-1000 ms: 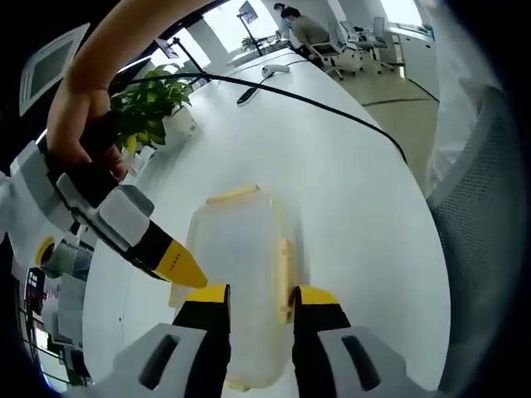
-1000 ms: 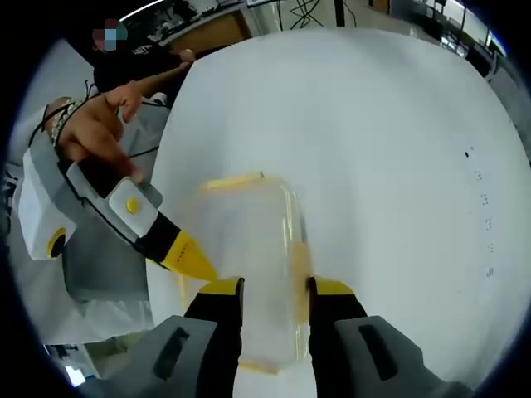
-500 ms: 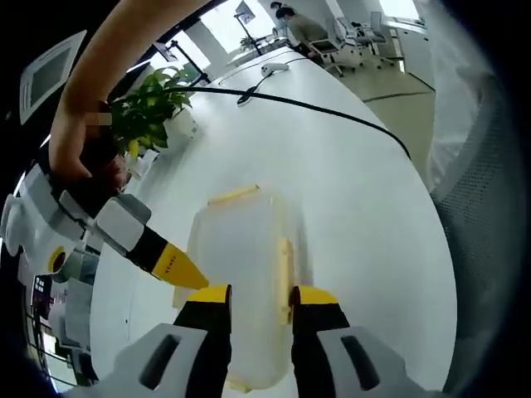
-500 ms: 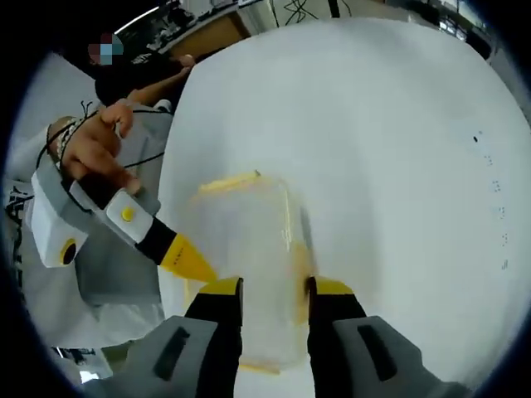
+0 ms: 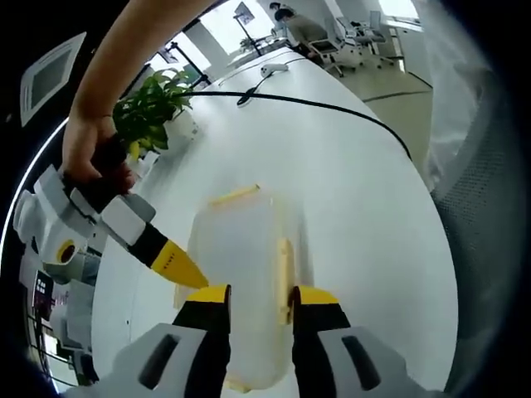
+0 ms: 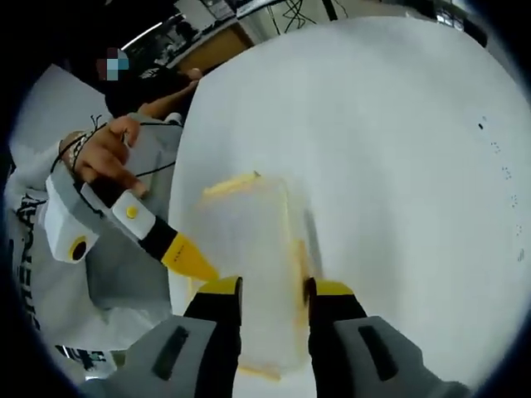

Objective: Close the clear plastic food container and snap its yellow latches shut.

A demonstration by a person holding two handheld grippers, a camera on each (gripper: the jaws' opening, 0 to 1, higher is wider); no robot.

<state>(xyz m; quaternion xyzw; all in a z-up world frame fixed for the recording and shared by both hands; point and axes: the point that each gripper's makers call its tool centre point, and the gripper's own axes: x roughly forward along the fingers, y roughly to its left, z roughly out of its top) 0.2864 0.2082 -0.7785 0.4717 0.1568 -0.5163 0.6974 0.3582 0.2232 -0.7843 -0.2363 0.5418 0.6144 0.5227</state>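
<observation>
A clear plastic container (image 5: pixel 241 265) with its lid on lies on the white table (image 5: pixel 348 191). Yellow latches show at its far end (image 5: pixel 235 195) and along its right side (image 5: pixel 284 267). My left gripper (image 5: pixel 259 298) hovers over the near end of the lid, jaws slightly apart with only the lid seen between them. The right gripper (image 5: pixel 178 265) comes in from the left, its yellow tip at the container's left edge. In the right gripper view the container (image 6: pixel 245 249) lies the same way. My right gripper (image 6: pixel 274 290) is open over it, and the left gripper (image 6: pixel 187 259) touches its left edge.
A potted plant (image 5: pixel 153 108) stands at the table's far left, and a black cable (image 5: pixel 332 108) runs across the far part. A mesh chair back (image 5: pixel 489 215) stands at the right. A person's hand (image 6: pixel 108 153) and light shirt (image 6: pixel 124 274) are at the left.
Both views have shifted slightly with the hands. The other gripper's body has swung a little in each view, its tip staying at the container's left edge. The container has not moved.
</observation>
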